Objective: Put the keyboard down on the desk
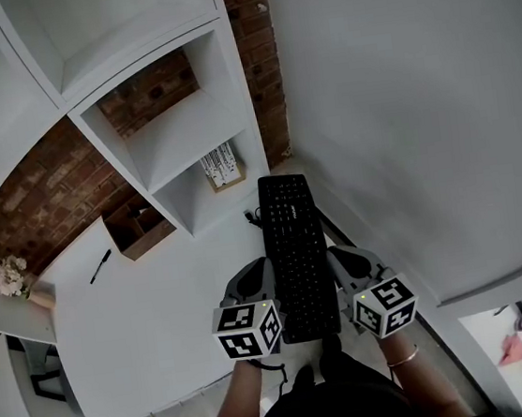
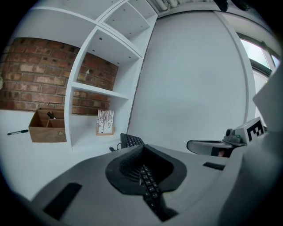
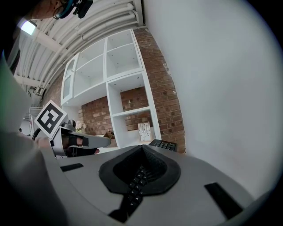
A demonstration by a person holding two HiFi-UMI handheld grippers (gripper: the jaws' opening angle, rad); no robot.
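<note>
As 1 keyboard (image 1: 292, 227) lies btw them, L hand-held gripper (image 1: 265, 270) & R hand-held gripper (image 1: 337, 259) both clamp it.

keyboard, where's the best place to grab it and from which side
By its long edges, near the end closest to the person, one gripper from each side. The keyboard is long, flat and thin, so jaws can close over an edge. The left gripper and right gripper hold it that way now.
</note>
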